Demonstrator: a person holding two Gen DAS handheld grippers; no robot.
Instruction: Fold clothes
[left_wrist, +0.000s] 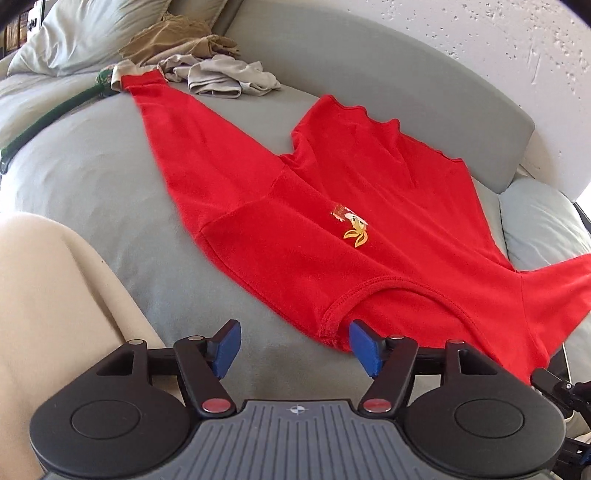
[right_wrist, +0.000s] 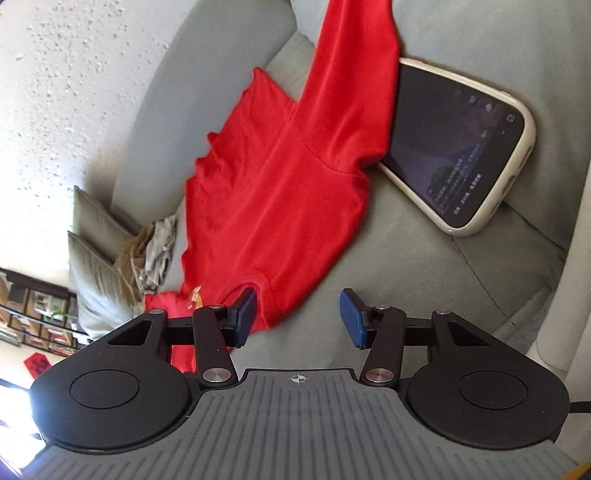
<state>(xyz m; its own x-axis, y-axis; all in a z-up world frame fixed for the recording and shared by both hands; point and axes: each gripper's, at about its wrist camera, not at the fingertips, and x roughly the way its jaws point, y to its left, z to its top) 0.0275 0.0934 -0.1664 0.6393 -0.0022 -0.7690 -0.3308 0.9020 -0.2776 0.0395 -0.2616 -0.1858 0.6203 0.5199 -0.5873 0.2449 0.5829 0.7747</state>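
Fabric of the red long-sleeved knit shirt, spread flat on the grey sofa cushion, looks light and limp, so my gaping left claw and equally gaping right claw should pinch beside its neckline.

No wording can be read anywhere. The phone at 2 o'clock in the right wrist view shows lines of small script on its screen, too blurred to make out. The red shirt bears only a small cartoon emblem, without letters.
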